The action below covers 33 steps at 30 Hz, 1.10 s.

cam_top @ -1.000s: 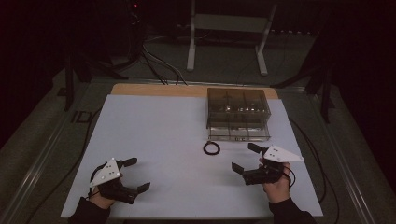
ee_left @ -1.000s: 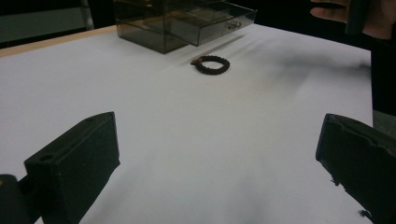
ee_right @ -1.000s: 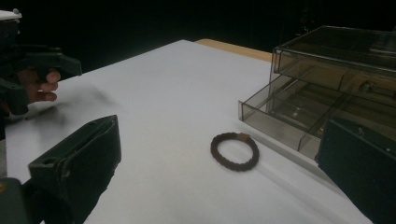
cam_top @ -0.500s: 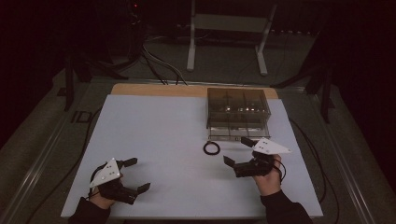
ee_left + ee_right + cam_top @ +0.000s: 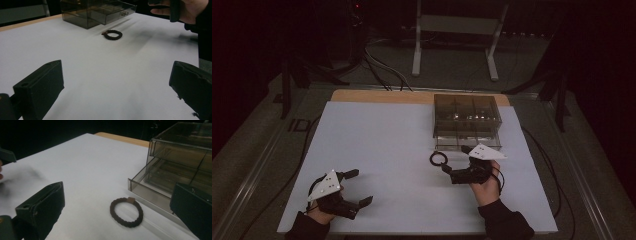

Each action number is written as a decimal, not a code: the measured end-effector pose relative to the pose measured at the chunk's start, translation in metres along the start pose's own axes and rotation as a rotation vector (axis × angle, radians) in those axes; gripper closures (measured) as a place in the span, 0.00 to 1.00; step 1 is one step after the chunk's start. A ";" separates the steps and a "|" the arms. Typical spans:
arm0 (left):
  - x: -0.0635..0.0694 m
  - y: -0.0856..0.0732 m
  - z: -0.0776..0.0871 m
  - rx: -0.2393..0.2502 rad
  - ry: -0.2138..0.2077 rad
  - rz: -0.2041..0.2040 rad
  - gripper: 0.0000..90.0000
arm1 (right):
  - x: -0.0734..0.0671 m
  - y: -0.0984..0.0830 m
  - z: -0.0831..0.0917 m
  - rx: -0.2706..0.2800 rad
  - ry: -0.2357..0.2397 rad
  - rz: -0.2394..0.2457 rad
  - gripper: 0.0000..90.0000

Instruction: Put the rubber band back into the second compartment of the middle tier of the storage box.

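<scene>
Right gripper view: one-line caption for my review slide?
Open right claw poised over a dark braided hair tie lying on the white table beside a smoky drawer box.

The right gripper advances across the table from its earlier position near the right edge. Its open jaws now stand just beside the hair tie, in front of the clear drawer box.

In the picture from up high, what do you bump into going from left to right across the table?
Left claw → black hair tie → right claw. The smoky clear drawer box sits farther back, above those last two, so it has no firm place in the order.
</scene>
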<state>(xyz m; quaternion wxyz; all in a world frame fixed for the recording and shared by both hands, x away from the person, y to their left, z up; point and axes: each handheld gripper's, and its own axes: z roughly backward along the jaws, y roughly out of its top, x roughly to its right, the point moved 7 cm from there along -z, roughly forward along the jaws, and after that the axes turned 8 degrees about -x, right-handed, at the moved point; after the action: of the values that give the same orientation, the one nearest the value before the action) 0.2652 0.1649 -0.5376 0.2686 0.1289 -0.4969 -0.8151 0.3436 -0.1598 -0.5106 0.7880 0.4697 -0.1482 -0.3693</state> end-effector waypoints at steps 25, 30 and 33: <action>0.002 0.000 0.000 0.000 -0.004 -0.006 0.00 | 0.001 -0.015 -0.029 -0.096 -0.079 -0.054 0.00; 0.002 0.000 0.000 0.001 -0.004 -0.006 0.00 | 0.006 -0.022 -0.035 -0.139 -0.102 -0.080 0.00; 0.001 0.000 0.000 -0.002 -0.005 -0.007 0.00 | 0.008 -0.025 -0.038 -0.166 -0.111 -0.102 0.03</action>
<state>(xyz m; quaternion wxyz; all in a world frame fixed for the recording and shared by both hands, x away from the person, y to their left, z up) 0.2643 0.1637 -0.5375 0.2648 0.1281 -0.4961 -0.8169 0.3607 -0.1486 -0.5523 0.7950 0.3887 -0.1364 -0.4452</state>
